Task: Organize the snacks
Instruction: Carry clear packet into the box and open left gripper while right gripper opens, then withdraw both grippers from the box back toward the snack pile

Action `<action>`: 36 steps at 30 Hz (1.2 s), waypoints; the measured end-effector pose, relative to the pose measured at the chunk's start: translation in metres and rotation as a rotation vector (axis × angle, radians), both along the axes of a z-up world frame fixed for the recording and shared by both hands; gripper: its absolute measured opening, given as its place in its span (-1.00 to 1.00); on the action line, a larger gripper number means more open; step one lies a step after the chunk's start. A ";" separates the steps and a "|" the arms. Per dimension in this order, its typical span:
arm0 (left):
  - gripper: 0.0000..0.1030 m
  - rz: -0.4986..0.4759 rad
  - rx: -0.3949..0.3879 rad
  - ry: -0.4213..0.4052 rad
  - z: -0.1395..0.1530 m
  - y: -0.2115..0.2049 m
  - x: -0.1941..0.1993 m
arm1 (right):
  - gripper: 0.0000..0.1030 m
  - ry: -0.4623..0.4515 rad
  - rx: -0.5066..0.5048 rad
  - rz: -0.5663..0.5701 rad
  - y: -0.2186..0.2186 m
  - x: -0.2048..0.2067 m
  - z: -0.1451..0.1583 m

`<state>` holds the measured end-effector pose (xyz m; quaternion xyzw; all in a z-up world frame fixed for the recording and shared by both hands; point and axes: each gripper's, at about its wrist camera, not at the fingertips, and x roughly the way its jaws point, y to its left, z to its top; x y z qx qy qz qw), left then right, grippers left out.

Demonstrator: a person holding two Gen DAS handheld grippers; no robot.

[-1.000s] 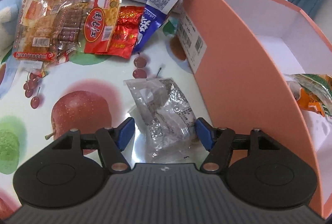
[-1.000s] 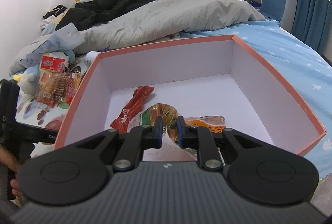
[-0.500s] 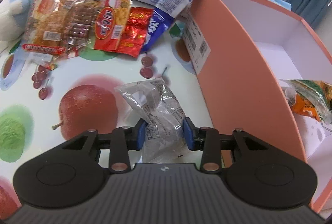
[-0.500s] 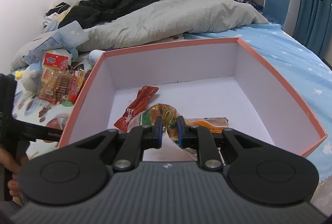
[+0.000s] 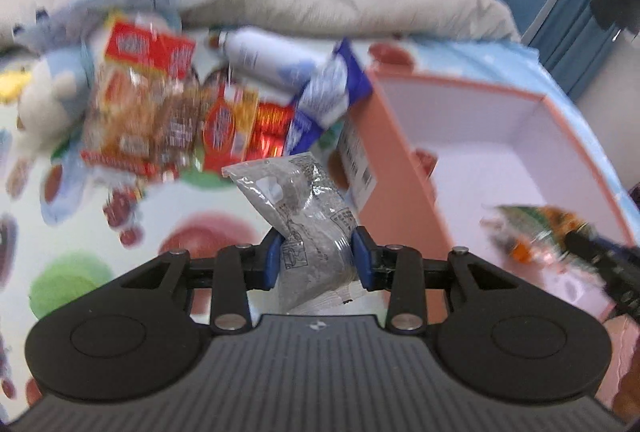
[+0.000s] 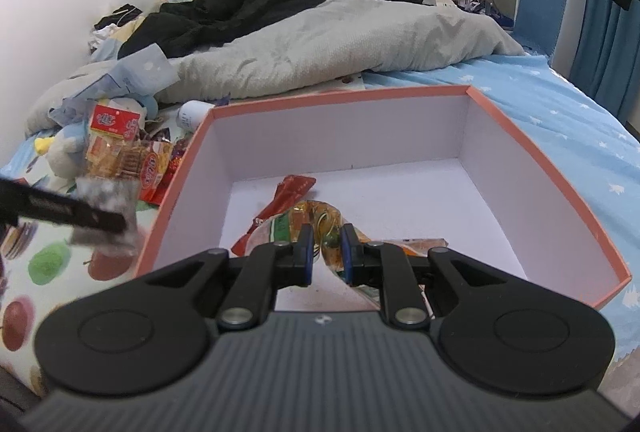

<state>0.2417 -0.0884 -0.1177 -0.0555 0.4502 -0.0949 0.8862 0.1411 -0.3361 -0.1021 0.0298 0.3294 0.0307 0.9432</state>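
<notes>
The bed [image 6: 560, 104], with a grey quilt [image 6: 340, 44] and black clothes [image 6: 240, 8], fills the upper half of the right wrist view. A fruit-print cloth [image 5: 224, 216] covers the surface at the left of both views.

The box [image 6: 536, 160], orange outside and white inside, occupies the centre of the right wrist view and the right half of the left wrist view. It contains a red packet [image 6: 288, 196] near the middle of its floor and an orange-and-green bag [image 6: 320, 224] in front of that packet.

A pile of snack packets [image 5: 168, 116] lies on the cloth at the upper left of the left wrist view, beside the box's outer wall. A white bottle [image 5: 268, 60] lies behind the pile, and a blue-and-white wrapper [image 5: 332, 92] leans on the box corner.

The left gripper [image 5: 316, 260] is clenched on a clear silvery packet [image 5: 296, 208] at the centre of its view, raised clear of the cloth and beside the box wall. The packet stands up between the blue pads.

The right gripper [image 6: 325, 252] is clenched on the orange-and-green bag inside the box, at the lower centre of its view.
</notes>
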 end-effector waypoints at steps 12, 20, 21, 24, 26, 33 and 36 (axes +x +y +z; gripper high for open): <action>-0.18 -0.092 -0.098 -0.113 0.068 -0.041 -0.005 | -0.67 -0.057 -0.014 -0.019 -0.010 0.001 0.024; -0.18 -0.190 -0.076 -0.066 0.057 -0.098 0.000 | -0.67 -0.009 -0.016 -0.068 -0.031 0.006 0.014; -0.18 -0.201 -0.069 -0.059 0.055 -0.104 0.001 | -0.67 0.001 -0.018 -0.073 -0.033 0.007 0.011; -0.18 -0.230 -0.061 -0.041 0.049 -0.119 0.002 | -0.66 0.037 -0.027 -0.071 -0.036 0.010 0.001; -0.17 -0.225 -0.056 -0.021 0.044 -0.124 0.004 | -0.63 0.056 -0.019 -0.082 -0.038 0.011 -0.005; 0.11 -0.219 -0.041 -0.070 0.051 -0.121 0.003 | -0.26 0.050 0.027 -0.126 -0.048 0.006 -0.005; 0.11 -0.221 -0.041 -0.099 0.061 -0.117 -0.002 | -0.24 0.024 0.026 -0.117 -0.046 0.002 0.003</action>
